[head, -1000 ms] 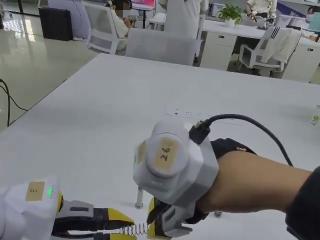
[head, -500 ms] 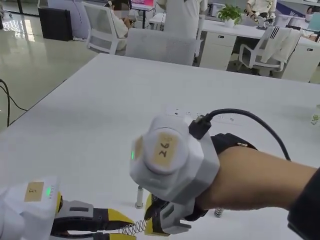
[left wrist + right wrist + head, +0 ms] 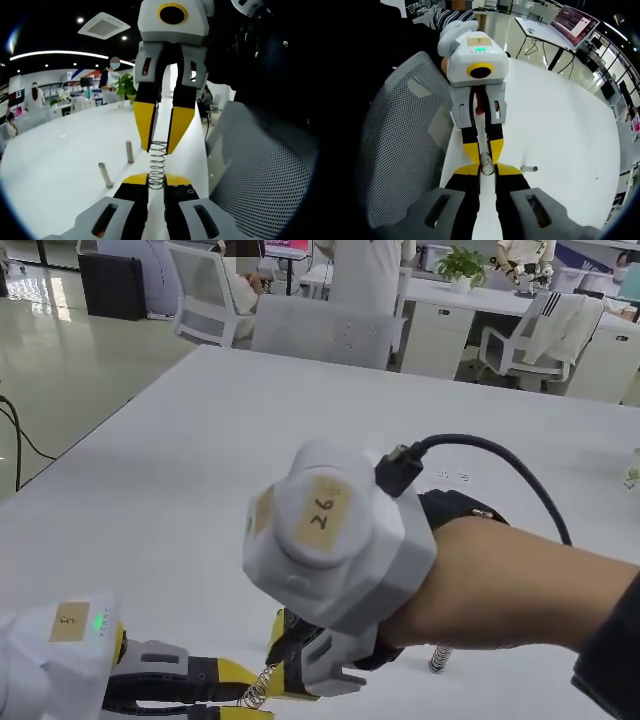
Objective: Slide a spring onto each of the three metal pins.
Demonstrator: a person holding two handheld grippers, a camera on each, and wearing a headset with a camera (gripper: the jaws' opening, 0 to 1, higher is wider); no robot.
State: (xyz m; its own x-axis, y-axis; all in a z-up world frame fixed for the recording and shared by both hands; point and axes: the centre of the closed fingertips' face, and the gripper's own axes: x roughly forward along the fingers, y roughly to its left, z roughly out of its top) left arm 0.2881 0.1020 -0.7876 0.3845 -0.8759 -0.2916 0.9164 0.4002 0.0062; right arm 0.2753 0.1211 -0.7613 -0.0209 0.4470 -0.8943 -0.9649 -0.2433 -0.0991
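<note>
A small steel spring point(image 3: 158, 165) is held end to end between both grippers. My left gripper point(image 3: 156, 180) is shut on its near end. In the left gripper view my right gripper point(image 3: 159, 145) comes down from above, its yellow fingertips point(image 3: 142, 122) pinching the far end. The right gripper view has the same spring point(image 3: 486, 163) between my right gripper point(image 3: 487, 170) and the left gripper point(image 3: 483, 150) facing it. One bare metal pin point(image 3: 105, 175) stands on the white table, and a second pin point(image 3: 129, 151) behind it wears a spring. In the head view another pin with a spring point(image 3: 437, 658) stands by my right wrist.
The white table point(image 3: 250, 440) stretches far ahead with open room. A grey mesh office chair point(image 3: 260, 170) sits close to the table edge by the grippers. More chairs, desks and people are in the room beyond. A black cable point(image 3: 480, 455) runs from the right gripper.
My right gripper has moved left and closer to the left gripper. The spring between them now looks shorter and tilted. The bare pin seen earlier beside the right gripper is now hidden behind it.
</note>
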